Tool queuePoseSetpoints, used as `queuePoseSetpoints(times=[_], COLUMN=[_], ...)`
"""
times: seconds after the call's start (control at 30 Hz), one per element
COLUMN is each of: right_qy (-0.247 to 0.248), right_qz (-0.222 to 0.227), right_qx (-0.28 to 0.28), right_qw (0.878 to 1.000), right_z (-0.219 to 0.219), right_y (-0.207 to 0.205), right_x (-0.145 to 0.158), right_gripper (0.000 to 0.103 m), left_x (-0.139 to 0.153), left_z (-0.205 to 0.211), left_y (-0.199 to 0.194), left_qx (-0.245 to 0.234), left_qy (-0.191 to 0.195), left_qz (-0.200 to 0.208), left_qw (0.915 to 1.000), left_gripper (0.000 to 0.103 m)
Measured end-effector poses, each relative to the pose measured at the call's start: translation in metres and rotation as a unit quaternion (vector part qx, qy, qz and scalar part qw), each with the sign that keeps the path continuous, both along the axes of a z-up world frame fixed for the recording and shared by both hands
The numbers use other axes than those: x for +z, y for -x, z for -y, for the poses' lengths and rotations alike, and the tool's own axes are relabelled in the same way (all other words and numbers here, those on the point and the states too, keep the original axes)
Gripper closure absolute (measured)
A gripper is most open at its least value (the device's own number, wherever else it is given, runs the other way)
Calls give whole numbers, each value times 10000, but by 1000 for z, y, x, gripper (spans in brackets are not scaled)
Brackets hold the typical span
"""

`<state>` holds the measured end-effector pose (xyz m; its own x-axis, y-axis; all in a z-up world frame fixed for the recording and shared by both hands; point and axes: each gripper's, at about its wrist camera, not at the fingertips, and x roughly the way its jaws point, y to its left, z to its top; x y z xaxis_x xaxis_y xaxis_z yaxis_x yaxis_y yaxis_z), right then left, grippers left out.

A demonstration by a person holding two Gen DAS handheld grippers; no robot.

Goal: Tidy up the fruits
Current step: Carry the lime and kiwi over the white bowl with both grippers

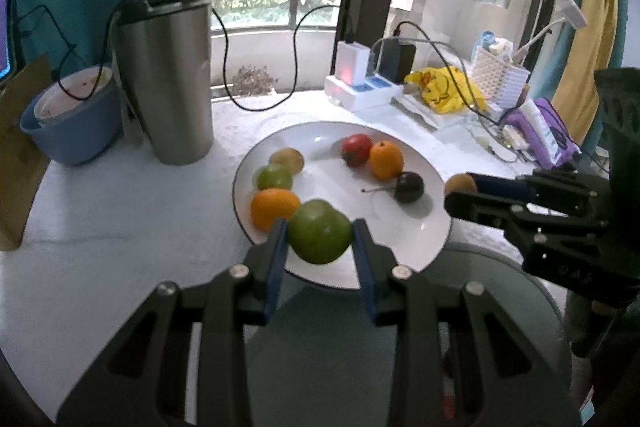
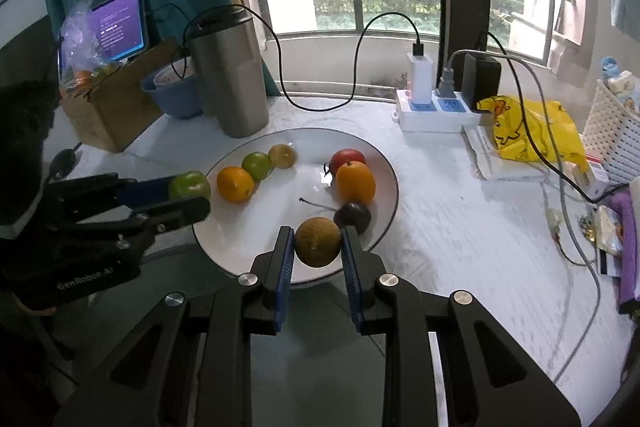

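- Fruit everywhere on the white plate (image 2: pixel 384 163), which sits on the pale bench (image 2: pixel 460 227) and serves as our landmark.
- Left tongs (image 1: pixel 320 233) pinch a big green fruit (image 1: pixel 320 231) between their blue pads, right over the plate's near-left rim.
- Right tongs (image 2: pixel 317 242) clamp a brownish round fruit (image 2: pixel 318 242), over the plate's near rim on the right side.
- On the plate's left side, a row: an orange (image 2: pixel 235 183), a green lime-like fruit (image 2: pixel 258 165), then a yellow-brown fruit (image 2: pixel 282 155) toward the far rim.
- On the plate's right side: a red tomato (image 2: pixel 347 158), a second orange (image 2: pixel 355 182) touching it, and a dark purple fruit (image 2: pixel 353 215) with a long stem, nearest the right tongs.
- Beyond the plate's far-left rim stands a steel tumbler (image 2: pixel 232 75), with a blue bowl (image 2: pixel 176 95) just beside it.
- Beyond the far-right rim, a white power strip (image 2: pixel 432 115) and a yellow bag (image 2: pixel 532 127).
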<state>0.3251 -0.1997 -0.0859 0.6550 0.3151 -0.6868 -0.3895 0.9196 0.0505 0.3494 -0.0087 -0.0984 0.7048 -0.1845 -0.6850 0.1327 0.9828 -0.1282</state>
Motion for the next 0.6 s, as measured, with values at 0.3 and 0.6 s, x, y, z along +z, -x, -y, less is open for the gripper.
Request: queuePoseSetpoints(times=[0.3, 0.6], right_qy=[-11, 195], right_qz=[-136, -214], right_qx=[-7, -66], right_qw=[9999, 9996], right_z=[-4, -8], right_y=[-20, -27], right_x=[-15, -25], right_gripper=[77, 77], left_x=[-15, -17], left_z=[-1, 1], left_y=[-13, -17], left_qx=[11, 7], left_qy=[68, 26], left_qz=[-252, -281], left_qw=[9997, 9996], left_gripper=[70, 69])
